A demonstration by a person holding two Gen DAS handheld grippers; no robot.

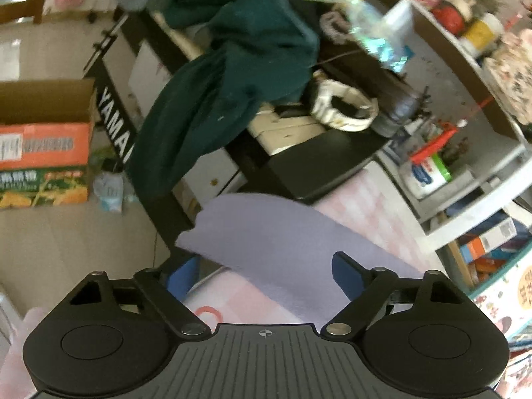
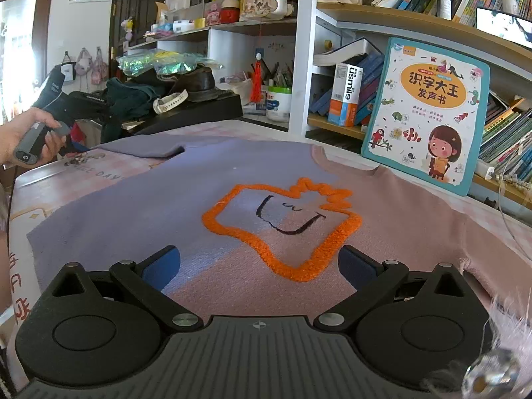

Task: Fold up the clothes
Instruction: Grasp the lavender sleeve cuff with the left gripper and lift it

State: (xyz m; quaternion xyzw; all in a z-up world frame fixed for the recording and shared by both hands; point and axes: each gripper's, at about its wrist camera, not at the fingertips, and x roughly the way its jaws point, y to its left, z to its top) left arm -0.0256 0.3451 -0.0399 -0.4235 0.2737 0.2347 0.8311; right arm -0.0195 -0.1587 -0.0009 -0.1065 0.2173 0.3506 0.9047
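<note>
- I am keeping both the left gripper (image 1: 262, 274) and the right gripper (image 2: 259, 266) wide, holding nothing.
- The sweater (image 2: 206, 199) is lying flat ahead of the right gripper.
- I am fearing the left sleeve (image 1: 266, 236) slipping off the edge if pinched shallowly.

My right gripper (image 2: 259, 266) has its jaws spread wide over the sweater (image 2: 206, 199), and the flat cloth before them gives free passage forward and to the left. On the right a children's book (image 2: 429, 113) leans upright at the back edge of the tabletop (image 2: 40, 179), with the bookshelf (image 2: 399, 20) behind it, so that side is closed. My left gripper (image 1: 266, 277), jaws also apart, hangs over the sleeve (image 1: 266, 232) at the tabletop corner; beyond is open floor (image 1: 66, 249), but a black keyboard (image 1: 299, 153) heaped with a green garment (image 1: 239, 66) blocks straight ahead.
</note>
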